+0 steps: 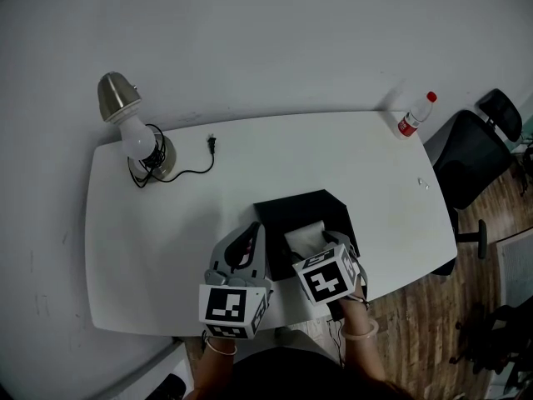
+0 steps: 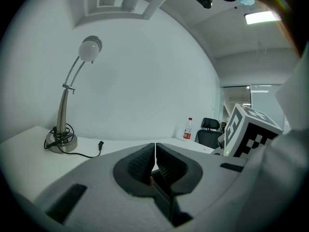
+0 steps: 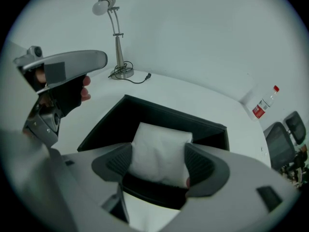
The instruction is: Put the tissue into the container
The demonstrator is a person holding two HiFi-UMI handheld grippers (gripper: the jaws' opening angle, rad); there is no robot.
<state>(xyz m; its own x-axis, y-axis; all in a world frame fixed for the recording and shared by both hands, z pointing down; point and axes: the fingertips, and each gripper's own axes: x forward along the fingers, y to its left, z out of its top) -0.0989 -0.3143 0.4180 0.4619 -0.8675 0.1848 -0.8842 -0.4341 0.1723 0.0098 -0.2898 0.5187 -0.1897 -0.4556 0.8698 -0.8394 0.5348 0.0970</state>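
Note:
A black open container (image 1: 291, 202) stands at the near middle of the white table (image 1: 150, 240). A white tissue pack (image 1: 305, 238) hangs over its near side, and my right gripper (image 1: 316, 247) is shut on it. In the right gripper view the tissue pack (image 3: 159, 151) fills the gap between the two pads, with the container's inside (image 3: 159, 114) just beyond it. My left gripper (image 1: 250, 247) sits at the container's left wall. Seen from the left gripper view, its jaws (image 2: 154, 153) are closed tip to tip, and a thin black edge (image 2: 163, 193) of the container runs between the pads.
A desk lamp (image 1: 133, 136) with a coiled cord stands at the table's far left, its plug (image 1: 211, 144) lying loose. At the far right corner is a red-capped water bottle (image 1: 414, 117). A black office chair (image 1: 475, 152) is beyond the table's right end.

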